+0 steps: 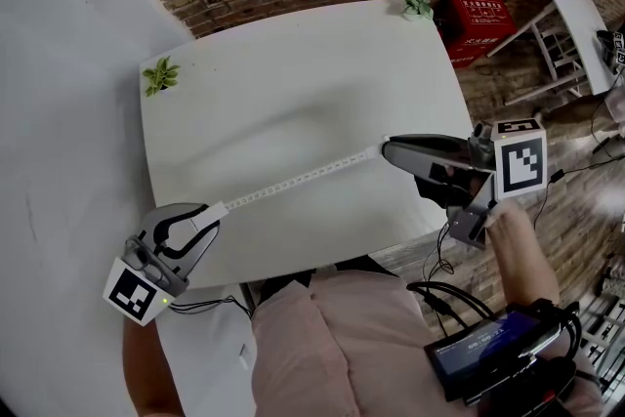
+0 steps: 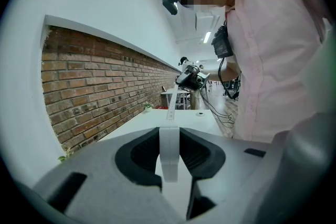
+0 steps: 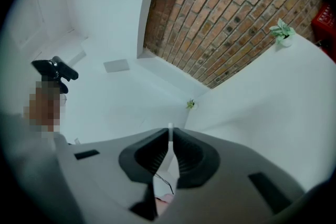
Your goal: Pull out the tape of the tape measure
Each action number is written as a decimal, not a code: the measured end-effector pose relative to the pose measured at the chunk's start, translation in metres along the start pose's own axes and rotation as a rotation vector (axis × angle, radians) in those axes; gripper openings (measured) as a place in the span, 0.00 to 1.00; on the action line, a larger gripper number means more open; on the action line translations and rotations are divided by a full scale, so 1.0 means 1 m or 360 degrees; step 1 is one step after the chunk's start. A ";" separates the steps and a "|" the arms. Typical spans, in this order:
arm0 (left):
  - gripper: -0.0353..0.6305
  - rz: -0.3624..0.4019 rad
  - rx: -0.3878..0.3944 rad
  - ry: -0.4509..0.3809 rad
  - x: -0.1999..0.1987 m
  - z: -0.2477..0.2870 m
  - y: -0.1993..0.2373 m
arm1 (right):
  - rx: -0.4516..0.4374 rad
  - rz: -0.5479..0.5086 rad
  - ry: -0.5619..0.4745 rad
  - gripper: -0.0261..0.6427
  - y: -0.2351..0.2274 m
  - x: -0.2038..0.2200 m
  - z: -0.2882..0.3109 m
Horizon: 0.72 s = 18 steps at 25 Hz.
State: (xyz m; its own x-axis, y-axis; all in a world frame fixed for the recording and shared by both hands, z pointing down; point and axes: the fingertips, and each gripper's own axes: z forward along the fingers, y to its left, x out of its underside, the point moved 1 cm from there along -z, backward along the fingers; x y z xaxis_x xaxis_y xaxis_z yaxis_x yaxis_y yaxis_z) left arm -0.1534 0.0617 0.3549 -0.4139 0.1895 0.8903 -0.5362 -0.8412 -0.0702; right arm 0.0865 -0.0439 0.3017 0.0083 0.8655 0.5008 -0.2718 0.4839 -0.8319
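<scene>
Both jaws clamped, left gripper (image 1: 203, 216) on tape measure (image 2: 169, 150), right gripper (image 1: 390, 151) on tape (image 1: 303, 178)

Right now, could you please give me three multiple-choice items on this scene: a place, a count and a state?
1. Where does the tape run?
A. Over the white table, from left tool to right tool.
B. Hanging off the table's edge.
C. Fully wound up.

2. How many small plants stand on the table?
A. None.
B. Two.
C. Five.

3. How is the right tool?
A. Wide open, empty.
B. Shut on the tape's end.
C. Out of view.

Answers:
1 A, it stretches from the tape measure in the left tool.
2 B, one at each far corner, the second here.
3 B, the right gripper view shows its jaws pinching the tape.
</scene>
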 end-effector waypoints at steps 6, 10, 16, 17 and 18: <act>0.21 -0.0015 -0.0007 0.0013 0.003 -0.002 0.000 | 0.0012 -0.0001 -0.0003 0.09 -0.002 -0.001 -0.002; 0.21 -0.0033 -0.0019 0.0015 0.004 -0.004 0.001 | 0.0019 0.0000 -0.0010 0.09 -0.003 -0.003 -0.003; 0.21 -0.0042 -0.0027 0.0029 0.007 -0.006 0.001 | 0.0028 0.0001 -0.0018 0.09 -0.005 -0.004 -0.006; 0.21 -0.0047 -0.0029 0.0030 0.007 -0.006 0.001 | 0.0029 0.0002 -0.0017 0.09 -0.006 -0.003 -0.006; 0.21 -0.0051 -0.0031 0.0028 0.007 -0.006 0.000 | 0.0029 0.0003 -0.0016 0.09 -0.006 -0.003 -0.006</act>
State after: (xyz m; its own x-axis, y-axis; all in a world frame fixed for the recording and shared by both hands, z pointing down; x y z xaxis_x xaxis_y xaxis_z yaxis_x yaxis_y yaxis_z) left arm -0.1610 0.0657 0.3586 -0.4091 0.2256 0.8842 -0.5636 -0.8245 -0.0504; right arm 0.0936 -0.0486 0.3035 -0.0022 0.8651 0.5015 -0.2892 0.4795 -0.8285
